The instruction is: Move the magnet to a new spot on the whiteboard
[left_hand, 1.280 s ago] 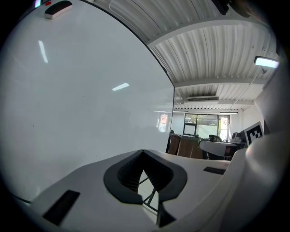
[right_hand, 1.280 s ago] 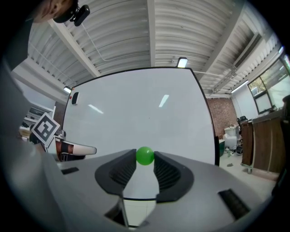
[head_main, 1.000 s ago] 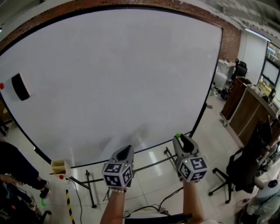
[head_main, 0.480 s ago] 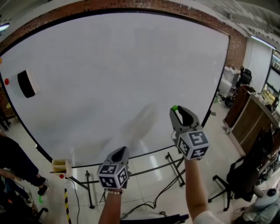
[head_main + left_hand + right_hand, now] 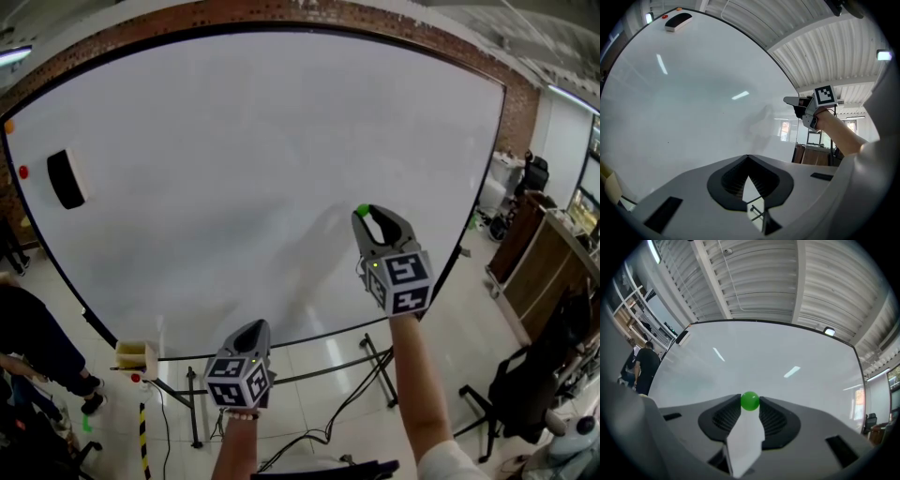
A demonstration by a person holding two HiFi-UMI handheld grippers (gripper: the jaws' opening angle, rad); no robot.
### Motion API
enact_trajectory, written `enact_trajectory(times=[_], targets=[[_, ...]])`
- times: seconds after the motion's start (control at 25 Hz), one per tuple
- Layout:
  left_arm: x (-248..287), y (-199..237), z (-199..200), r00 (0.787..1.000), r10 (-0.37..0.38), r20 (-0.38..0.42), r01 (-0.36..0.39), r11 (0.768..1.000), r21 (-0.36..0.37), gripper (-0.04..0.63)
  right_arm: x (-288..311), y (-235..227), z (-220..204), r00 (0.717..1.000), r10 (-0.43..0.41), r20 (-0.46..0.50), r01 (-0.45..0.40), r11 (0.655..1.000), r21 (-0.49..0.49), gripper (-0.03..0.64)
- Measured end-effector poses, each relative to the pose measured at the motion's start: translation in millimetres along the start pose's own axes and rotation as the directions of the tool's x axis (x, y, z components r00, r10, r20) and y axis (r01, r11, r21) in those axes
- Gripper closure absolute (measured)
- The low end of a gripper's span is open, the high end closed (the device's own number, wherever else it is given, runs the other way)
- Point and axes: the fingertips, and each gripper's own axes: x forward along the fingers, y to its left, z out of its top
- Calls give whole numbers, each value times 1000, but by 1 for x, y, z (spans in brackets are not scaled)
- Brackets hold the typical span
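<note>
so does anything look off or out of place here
Nothing stands out. The green magnet is pinched by the right claw, off the whiteboard; the eraser and a red magnet sit at its left edge; the left claw is shut, empty.

Looks like an office in a converted industrial loft, not a home. Big whiteboard (image 5: 262, 169) on a rolling stand with an eraser (image 5: 66, 178) stuck on it, bare brick wall (image 5: 515, 117) behind. Corrugated metal ceiling (image 5: 759, 277) with exposed beams and a strip light (image 5: 654, 251). Glossy tile floor (image 5: 469, 309), a black office chair (image 5: 520, 389), a wooden counter (image 5: 544, 272), and cables (image 5: 309, 441) trailing around.
</note>
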Motion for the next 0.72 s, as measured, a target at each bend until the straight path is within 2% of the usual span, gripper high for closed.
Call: enact_trajectory(times=[0.2, 0.72], targets=[[-1, 10, 2, 1000, 19, 4, -19, 1000, -1, 601, 22, 4, -4, 1000, 1, -15, -2, 998, -56, 486], [7, 18, 6, 1000, 28, 3, -28, 1000, -7, 601, 56, 5, -23, 996, -21, -84, 11, 993, -117, 486]])
